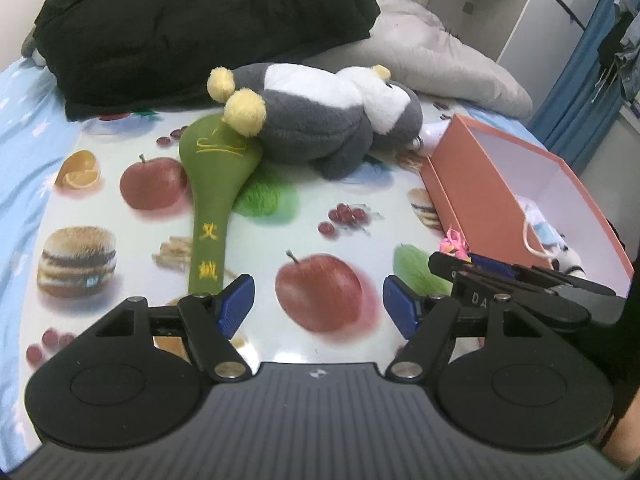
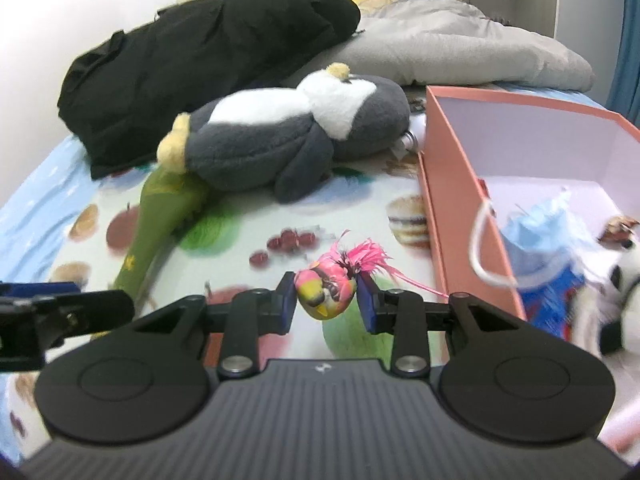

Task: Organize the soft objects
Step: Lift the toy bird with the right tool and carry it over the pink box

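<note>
left wrist view: left gripper (image 1: 318,306) spread wide, nothing between its blue pads, hovering over the fruit-and-burger print mat (image 1: 340,184). ahead, one grey-and-white plush penguin (image 1: 320,116) lies on its side, feet resting on one green fabric mallet (image 1: 214,192). one black jacket (image 1: 192,28) and a grey pillow (image 1: 444,56) are heaped behind. one orange box (image 1: 480,184) sits right, open.

right wrist view: right gripper (image 2: 326,300) clamped on one small pink-feathered toy bird (image 2: 326,292), just left of the orange box (image 2: 452,200). inside the box, a blue face mask (image 2: 536,236) and a black-and-white plush (image 2: 624,280). penguin (image 2: 280,136) beyond, on a blue bedsheet (image 2: 28,204).
</note>
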Tool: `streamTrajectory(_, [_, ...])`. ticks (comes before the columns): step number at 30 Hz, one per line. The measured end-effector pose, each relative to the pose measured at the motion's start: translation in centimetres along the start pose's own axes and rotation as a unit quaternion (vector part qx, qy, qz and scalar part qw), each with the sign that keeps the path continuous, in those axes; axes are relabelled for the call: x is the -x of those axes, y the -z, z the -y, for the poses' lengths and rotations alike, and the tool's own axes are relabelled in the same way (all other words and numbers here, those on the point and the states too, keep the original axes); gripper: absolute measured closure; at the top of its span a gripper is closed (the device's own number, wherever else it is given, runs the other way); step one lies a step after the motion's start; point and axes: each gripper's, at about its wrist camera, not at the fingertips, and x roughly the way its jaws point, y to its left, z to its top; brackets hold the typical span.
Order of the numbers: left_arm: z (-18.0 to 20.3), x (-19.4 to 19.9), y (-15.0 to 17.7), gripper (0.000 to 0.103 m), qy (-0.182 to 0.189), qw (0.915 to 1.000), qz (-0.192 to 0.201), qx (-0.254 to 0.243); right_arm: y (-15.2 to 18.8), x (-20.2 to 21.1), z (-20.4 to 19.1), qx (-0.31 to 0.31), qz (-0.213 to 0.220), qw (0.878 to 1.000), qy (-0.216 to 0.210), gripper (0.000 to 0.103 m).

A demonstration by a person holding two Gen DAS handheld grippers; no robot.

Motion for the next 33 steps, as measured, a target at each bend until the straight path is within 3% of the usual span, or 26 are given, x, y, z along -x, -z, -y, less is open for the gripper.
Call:
streamTrajectory(7, [2.1,3.5,1.3,0.027,0.005,0.9997,0.024,-0.004,2.4,4.0,0.5,-0.006,-0.025,1.0,-0.016,0.067])
streamTrajectory(17, [4.0,6.5,3.7,0.027,-0.007,0.9997,0.022,0.002,3.7,9.3,1.8,-0.005,-0.034,0.999,-0.039,0.067])
streamTrajectory(24, [6.0,7.7,3.2,0.027,0.0,0.9996,0.029,0.005,2.4,11.9,3.3,-0.01,-0.017,0.999,-0.042,0.067])
streamTrajectory(33, [10.1,9.1,-0.2,0.018,0.018,0.9979,0.061,-0.016,-1.2,14.9,6.0,-0.02,0.023,0.999,-0.041,0.067])
